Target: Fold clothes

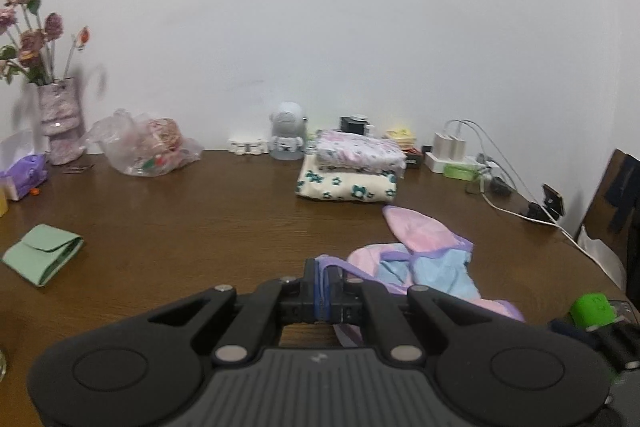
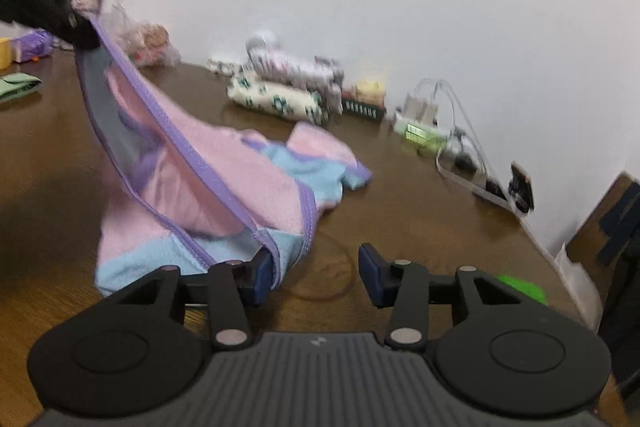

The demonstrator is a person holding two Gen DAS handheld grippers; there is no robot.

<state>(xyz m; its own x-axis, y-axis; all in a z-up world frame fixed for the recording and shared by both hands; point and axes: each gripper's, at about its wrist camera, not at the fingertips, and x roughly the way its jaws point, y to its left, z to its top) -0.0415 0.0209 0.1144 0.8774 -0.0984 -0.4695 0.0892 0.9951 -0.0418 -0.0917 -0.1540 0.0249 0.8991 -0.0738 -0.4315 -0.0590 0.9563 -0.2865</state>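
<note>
A pink, light-blue and purple-trimmed garment (image 2: 224, 179) lies crumpled on the brown table (image 1: 200, 219); it also shows in the left wrist view (image 1: 424, 259). My left gripper (image 1: 325, 283) is shut on the garment's purple hem and lifts that edge; it shows at the upper left of the right wrist view (image 2: 82, 31). My right gripper (image 2: 314, 277) is open, low over the table at the garment's near edge. The cloth touches its left finger (image 2: 260, 277).
Two folded garments (image 1: 352, 167) are stacked at the back. A folded green cloth (image 1: 42, 253) lies left. A flower vase (image 1: 60, 119), a plastic bag (image 1: 148, 147), a small fan (image 1: 286, 135) and chargers with cables (image 1: 460, 155) line the wall. A chair (image 1: 616, 211) stands right.
</note>
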